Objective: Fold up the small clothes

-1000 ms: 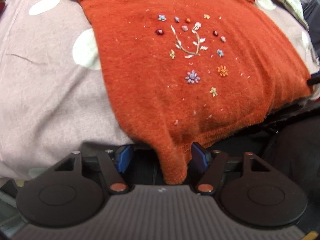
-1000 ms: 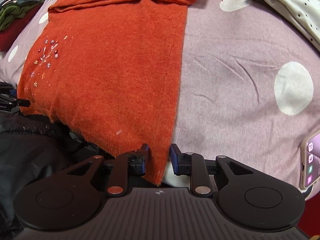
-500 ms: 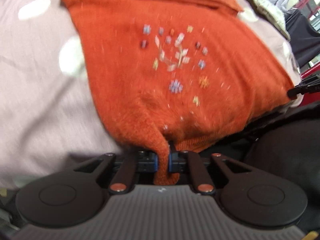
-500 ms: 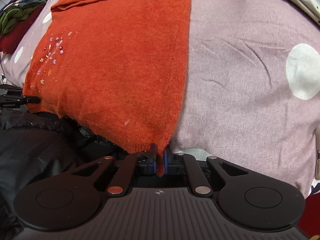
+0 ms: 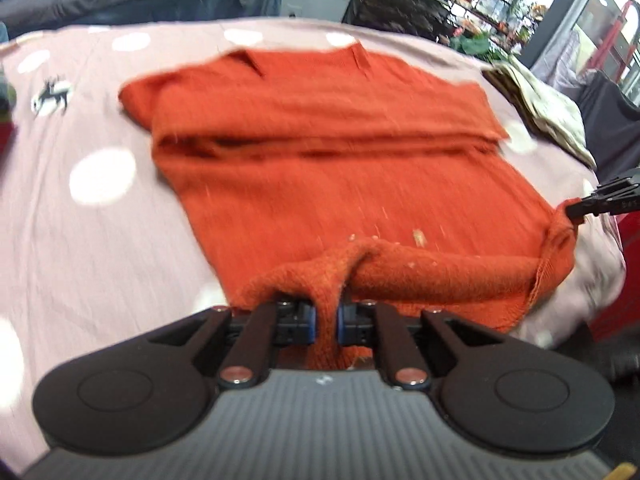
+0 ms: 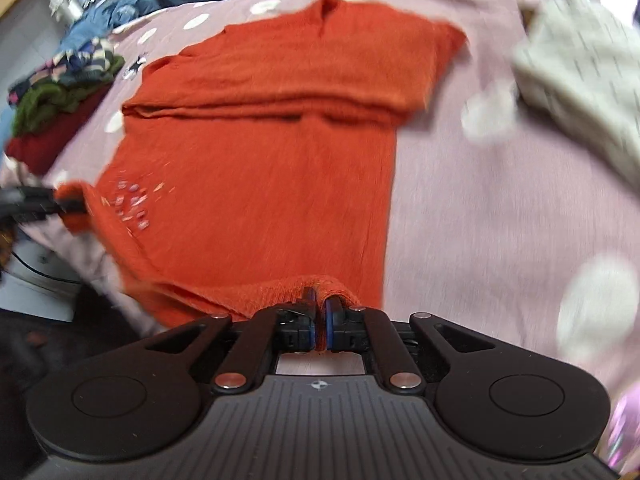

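Note:
An orange knit sweater [image 5: 328, 160] with small embroidered flowers [image 6: 134, 204] lies on a pink polka-dot bedspread [image 5: 80, 240], its sleeves folded across the chest. My left gripper [image 5: 325, 320] is shut on the sweater's bottom hem at its left corner. My right gripper [image 6: 320, 320] is shut on the hem at the right corner [image 6: 316, 288]. Both corners are lifted off the bed and the hem is rolled up toward the chest. The right gripper's tip shows in the left wrist view [image 5: 576, 210]; the left gripper's tip shows in the right wrist view [image 6: 60, 204].
A cream dotted garment [image 6: 580, 64] lies at the bed's right side. A pile of folded clothes [image 6: 60, 92] sits at the far left. A phone [image 6: 624, 432] lies near the right front edge. Dark furniture and shelves stand beyond the bed.
Both grippers closed on the hem corners, then rose and moved forward, lifting the bottom edge off the bed. The views now look along the sweater toward its collar.

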